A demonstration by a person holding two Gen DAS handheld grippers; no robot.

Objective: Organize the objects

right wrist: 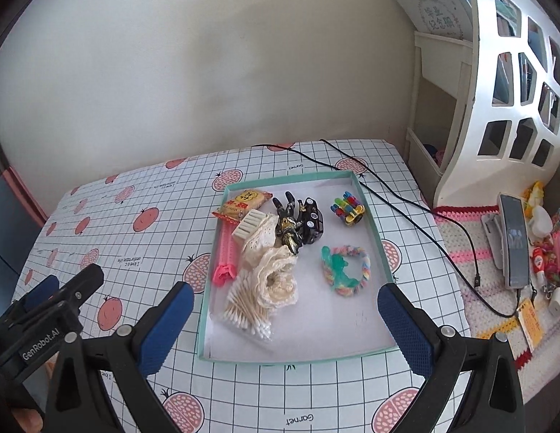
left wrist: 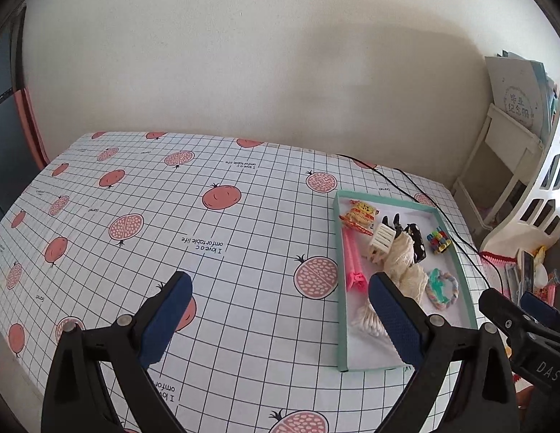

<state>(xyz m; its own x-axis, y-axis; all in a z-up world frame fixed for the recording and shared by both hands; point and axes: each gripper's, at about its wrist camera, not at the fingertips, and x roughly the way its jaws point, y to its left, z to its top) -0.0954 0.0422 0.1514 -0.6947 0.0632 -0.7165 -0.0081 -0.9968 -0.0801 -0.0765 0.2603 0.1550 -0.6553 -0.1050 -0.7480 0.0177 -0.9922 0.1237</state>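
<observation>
Although nearly everything small already lay inside it, the teal-rimmed tray (right wrist: 370, 216) was the thing the coming move turned on: it sat toward the right end of the desk (right wrist: 110, 223), its long axis running from the near edge away toward the wall, with the far end slanted a little rightward in the right wrist view. Within it, the pink hair clip (right wrist: 227, 252) lay along the left wall, parallel to that long axis, its claw end pointing back toward the tongs; just beside it were the cream lace scrunchie (right wrist: 276, 281) and a bundle of cotton swabs (right wrist: 247, 315), the swabs nearest the front. A snack packet (right wrist: 243, 202), a black toy car (right wrist: 312, 222), a coloured fidget toy (right wrist: 346, 207) and a pastel bracelet (right wrist: 352, 270) lay further in. The right tongs (right wrist: 283, 310) stood spread wide and empty, straddling the tray's near end, so I judged them the nearer of the two. The left tongs (left wrist: 280, 296), likewise wide and holding nothing, hung over bare tablecloth with the tray off to their right. A black cable (right wrist: 406, 209) trailed past the tray's far right corner.
</observation>
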